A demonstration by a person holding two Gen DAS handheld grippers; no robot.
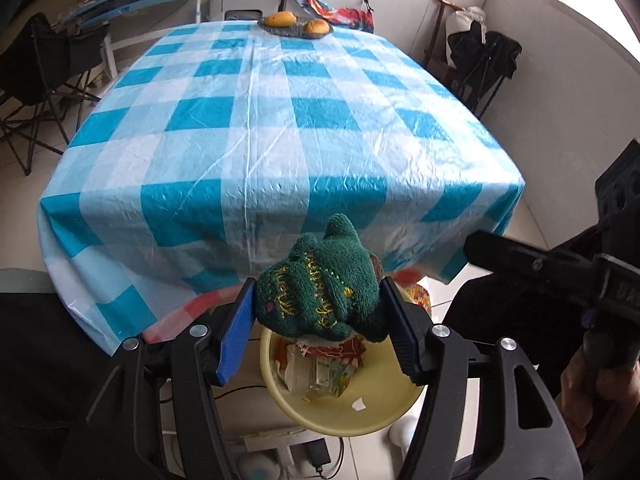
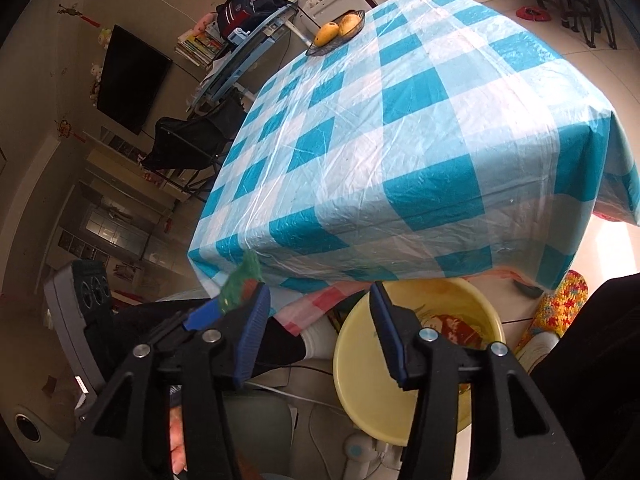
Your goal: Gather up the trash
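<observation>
Green knitted sock [image 1: 320, 288] sits between the blue pads of the left gripper [image 1: 320, 320], right above the round yellow plastic bowl [image 1: 360, 412] with paper scraps inside; I cannot tell if the pads squeeze it. The right gripper [image 2: 316, 332] hangs over that bowl with jaws apart and empty. Behind the bowl stands the blue-and-white checked table [image 1: 260, 128].

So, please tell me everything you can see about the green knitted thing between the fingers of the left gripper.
The green knitted thing looks like soft, fuzzy dark green wool, bunched into a lump with two rounded bumps on top. Yellow-gold stitching and small pink and yellow dots run across it. It sits between the pads of the left gripper, whose blue pad touches its left side. It hangs above the yellow basin of trash, in front of the checked tablecloth.
</observation>
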